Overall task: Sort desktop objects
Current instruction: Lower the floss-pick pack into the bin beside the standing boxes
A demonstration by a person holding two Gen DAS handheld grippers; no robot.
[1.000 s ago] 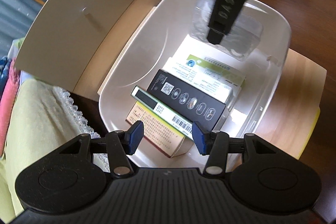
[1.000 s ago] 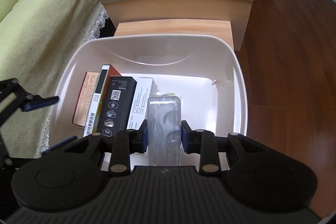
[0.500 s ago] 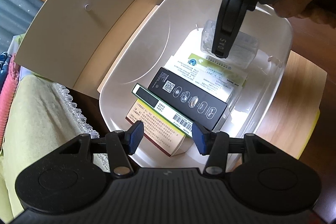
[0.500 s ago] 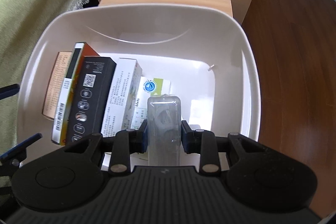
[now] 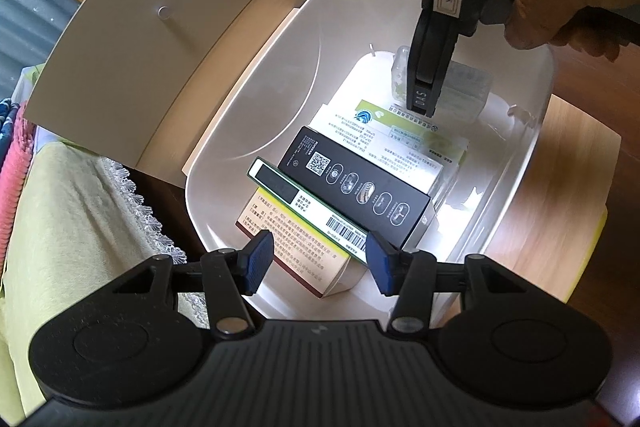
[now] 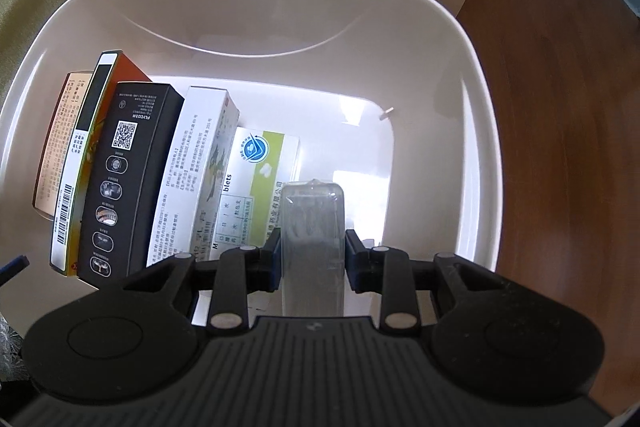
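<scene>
right gripper (image 6: 312,259) pinching clear plastic case (image 6: 312,227) at lower centre inside white bin (image 6: 476,131), left gripper (image 5: 316,261) spread, wooden stand (image 5: 560,211), dark wood floor (image 6: 560,87)

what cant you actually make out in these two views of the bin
- Clear case: contents blurred in the right wrist view; right tongs cover it in the left.
- Orange box: mostly under the other boxes.
- White bin: floor beneath the boxes hidden; whether the case touches it is unclear.

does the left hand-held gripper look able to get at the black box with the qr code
Probably yes: the left hand-held gripper is open just above the white plastic tub, and the black rectangular box lies uncovered on top of the stack.
</scene>
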